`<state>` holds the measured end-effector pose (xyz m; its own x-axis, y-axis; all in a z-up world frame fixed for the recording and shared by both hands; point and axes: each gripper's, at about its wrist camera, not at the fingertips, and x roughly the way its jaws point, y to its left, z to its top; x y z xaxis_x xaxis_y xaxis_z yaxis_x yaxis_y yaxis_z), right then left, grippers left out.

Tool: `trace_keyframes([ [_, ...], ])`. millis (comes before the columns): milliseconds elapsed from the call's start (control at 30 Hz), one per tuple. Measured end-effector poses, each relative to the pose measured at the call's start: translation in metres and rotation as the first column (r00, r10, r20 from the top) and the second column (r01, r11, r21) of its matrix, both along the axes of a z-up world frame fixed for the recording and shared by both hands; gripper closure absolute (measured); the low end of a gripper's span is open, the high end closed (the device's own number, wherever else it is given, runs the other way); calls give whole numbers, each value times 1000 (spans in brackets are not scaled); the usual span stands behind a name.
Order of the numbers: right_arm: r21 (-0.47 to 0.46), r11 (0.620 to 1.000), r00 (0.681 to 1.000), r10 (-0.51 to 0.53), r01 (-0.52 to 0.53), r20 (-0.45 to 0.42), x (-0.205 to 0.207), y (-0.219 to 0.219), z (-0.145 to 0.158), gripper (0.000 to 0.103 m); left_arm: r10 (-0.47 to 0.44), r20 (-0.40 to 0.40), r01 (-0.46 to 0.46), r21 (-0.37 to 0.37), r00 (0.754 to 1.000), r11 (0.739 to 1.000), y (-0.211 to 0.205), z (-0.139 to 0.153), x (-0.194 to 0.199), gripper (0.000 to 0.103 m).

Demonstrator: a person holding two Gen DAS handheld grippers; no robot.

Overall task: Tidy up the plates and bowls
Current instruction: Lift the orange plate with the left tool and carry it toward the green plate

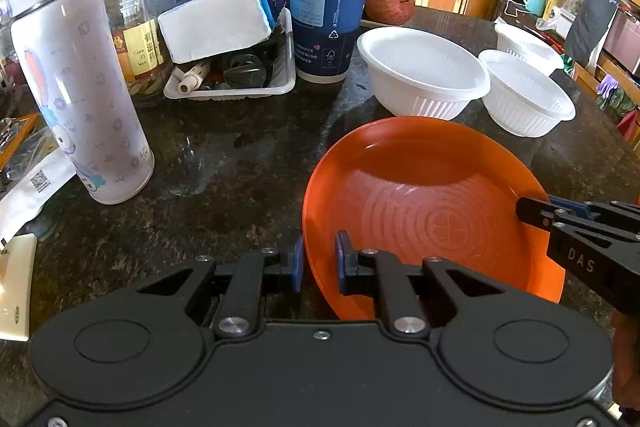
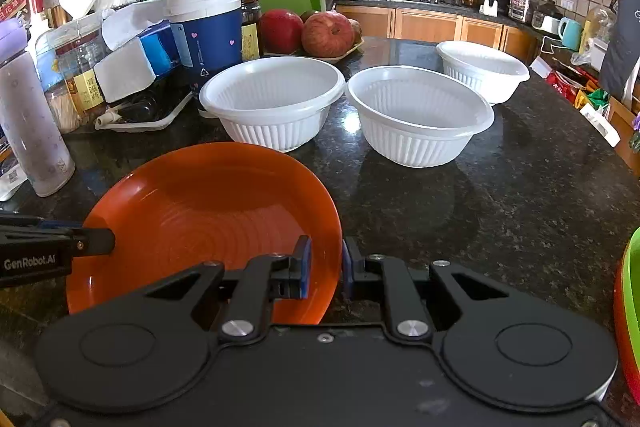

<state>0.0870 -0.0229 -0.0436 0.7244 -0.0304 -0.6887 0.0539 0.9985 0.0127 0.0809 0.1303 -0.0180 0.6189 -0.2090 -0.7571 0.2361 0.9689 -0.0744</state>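
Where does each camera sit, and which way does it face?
Left wrist: on the left gripper, facing along its fingers at the orange plate's left rim; right gripper enters at right.
Right wrist: on the right gripper, facing the plate's right rim; left gripper enters at left.
Shared: plate, three white bowls, cup.

The plate (image 2: 208,211) is orange with ringed grooves. Beside it, three ribbed bowls (image 2: 276,99) are white. The counter (image 2: 500,195) is speckled black.
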Motion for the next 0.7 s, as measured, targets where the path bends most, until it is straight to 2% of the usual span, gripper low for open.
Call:
trace_keyframes([
  [700,9,1000,1000,-22,22,21,-21,-28,8,85,-9,-3,9,19,1000,1000,-37,9,-19,82],
])
